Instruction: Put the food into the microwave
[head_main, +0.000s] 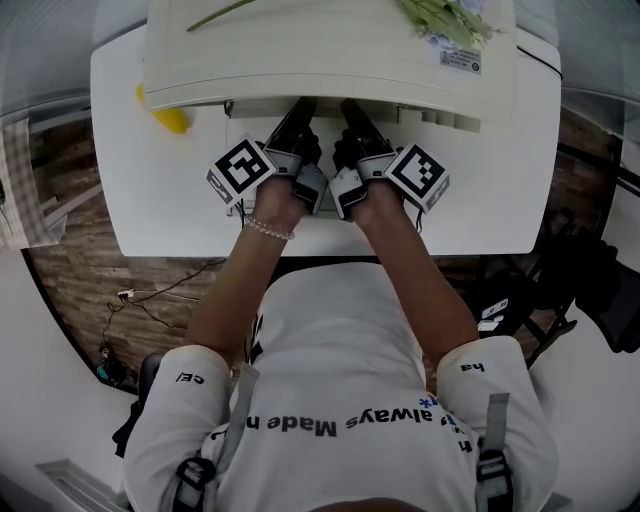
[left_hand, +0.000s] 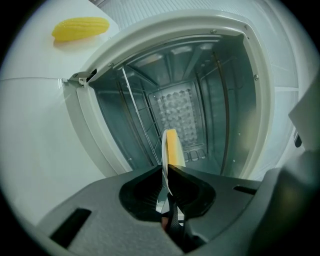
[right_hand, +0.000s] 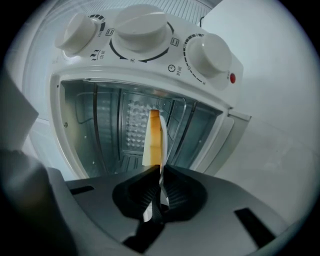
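The white microwave (head_main: 330, 50) stands at the back of the white table (head_main: 480, 180) with its door open, and its metal cavity (left_hand: 185, 100) faces both grippers. Turned on its side, my left gripper (left_hand: 165, 170) is shut on the rim of a thin white plate (left_hand: 171, 147) with something yellow on it, seen edge-on. My right gripper (right_hand: 161, 170) is shut on the plate's other rim (right_hand: 155, 137), where the food looks orange-brown. In the head view both grippers, left (head_main: 298, 118) and right (head_main: 355, 118), reach under the microwave's front edge, which hides the plate.
A yellow corn-like item (head_main: 172, 118) lies on the table left of the microwave, also in the left gripper view (left_hand: 80, 28). Green stems (head_main: 445, 20) lie on the microwave's top. Three knobs (right_hand: 142, 22) sit beside the opening. Wire racks line the cavity walls.
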